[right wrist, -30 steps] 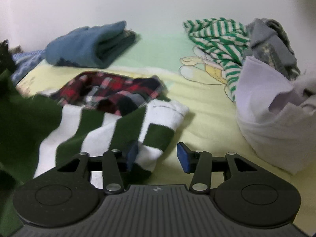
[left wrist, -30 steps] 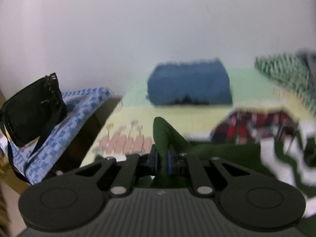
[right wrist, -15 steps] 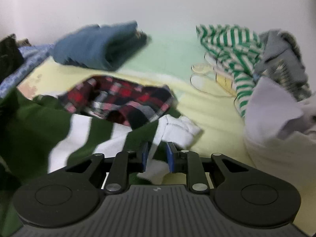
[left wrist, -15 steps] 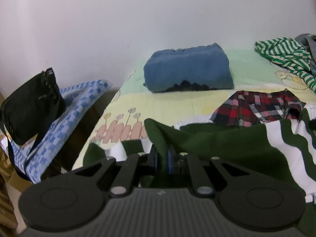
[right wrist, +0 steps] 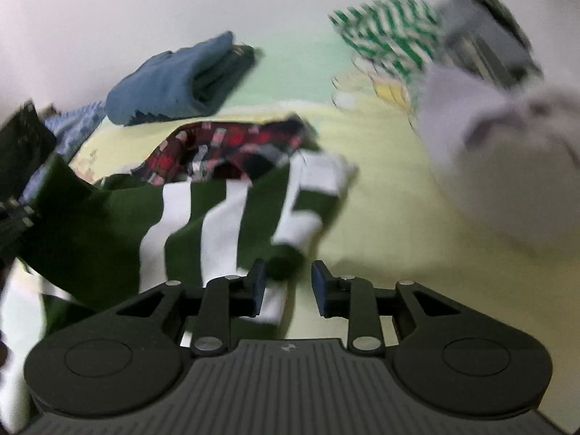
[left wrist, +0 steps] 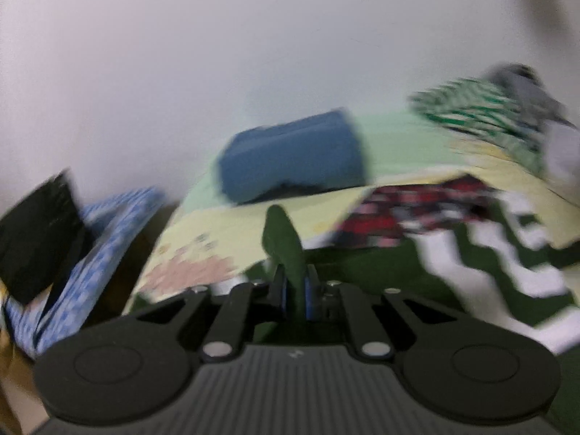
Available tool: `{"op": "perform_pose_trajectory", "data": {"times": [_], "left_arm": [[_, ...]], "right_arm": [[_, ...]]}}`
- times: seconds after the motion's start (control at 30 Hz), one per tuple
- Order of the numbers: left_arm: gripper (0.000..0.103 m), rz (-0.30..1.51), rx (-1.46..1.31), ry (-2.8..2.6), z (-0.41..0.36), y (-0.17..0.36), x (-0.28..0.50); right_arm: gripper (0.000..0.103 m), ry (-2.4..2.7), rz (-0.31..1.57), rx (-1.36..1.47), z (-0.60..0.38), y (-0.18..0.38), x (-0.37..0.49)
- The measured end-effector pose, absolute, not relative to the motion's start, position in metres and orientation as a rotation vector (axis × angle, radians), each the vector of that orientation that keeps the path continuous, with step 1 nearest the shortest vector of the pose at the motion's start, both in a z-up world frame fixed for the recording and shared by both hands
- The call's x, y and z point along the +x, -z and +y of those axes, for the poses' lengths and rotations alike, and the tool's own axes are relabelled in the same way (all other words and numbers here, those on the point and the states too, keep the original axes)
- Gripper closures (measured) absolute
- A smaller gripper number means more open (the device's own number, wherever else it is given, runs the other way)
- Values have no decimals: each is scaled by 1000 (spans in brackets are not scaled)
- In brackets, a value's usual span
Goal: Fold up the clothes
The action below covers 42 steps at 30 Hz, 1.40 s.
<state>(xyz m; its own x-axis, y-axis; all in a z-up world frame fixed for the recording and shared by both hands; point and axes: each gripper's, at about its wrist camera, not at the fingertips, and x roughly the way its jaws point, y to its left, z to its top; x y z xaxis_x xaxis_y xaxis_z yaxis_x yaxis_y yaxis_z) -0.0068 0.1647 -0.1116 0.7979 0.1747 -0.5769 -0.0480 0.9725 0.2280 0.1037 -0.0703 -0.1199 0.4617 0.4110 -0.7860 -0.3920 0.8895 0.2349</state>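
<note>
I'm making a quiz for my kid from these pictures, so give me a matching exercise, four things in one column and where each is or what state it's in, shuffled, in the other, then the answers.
Things:
1. left gripper
2. right gripper
3. blue garment
4. plaid garment

States or places:
A. folded, at the far side of the bed near the wall
B. open, jaws apart over the striped shirt's edge
C. crumpled, just beyond the green and white striped shirt
D. shut on dark green fabric of the striped shirt

Pairs: 1-D, 2-B, 3-A, 4-C
</note>
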Motion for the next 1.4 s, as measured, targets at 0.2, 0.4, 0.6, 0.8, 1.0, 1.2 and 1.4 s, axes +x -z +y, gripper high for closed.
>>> {"op": "perform_pose_trajectory", "data": {"times": [0.2,0.4,0.6,0.8,1.0,1.2,1.4], "left_arm": [[95,605,333,120,87,116,-29],[94,621,403,191,52,134,-45],[79,617,459,235,37,139,-60],[70,620,476,237,38,136,-82],[62,685,428,155,65,141,-104],[55,754,347,79,100,147,-110],[47,773,288,114,112,140,-98]], "right_arm": [[66,-513,951,44,-81,106,90],[65,-568,883,24,-91,88,88],[54,-736,849,-31,-44,89,89],[35,-835,818,-134,22,114,99],[52,-854,716,-236,43,135,96],[103,-841,650,-108,18,120,101],[91,-826,733,-67,9,120,108]]}}
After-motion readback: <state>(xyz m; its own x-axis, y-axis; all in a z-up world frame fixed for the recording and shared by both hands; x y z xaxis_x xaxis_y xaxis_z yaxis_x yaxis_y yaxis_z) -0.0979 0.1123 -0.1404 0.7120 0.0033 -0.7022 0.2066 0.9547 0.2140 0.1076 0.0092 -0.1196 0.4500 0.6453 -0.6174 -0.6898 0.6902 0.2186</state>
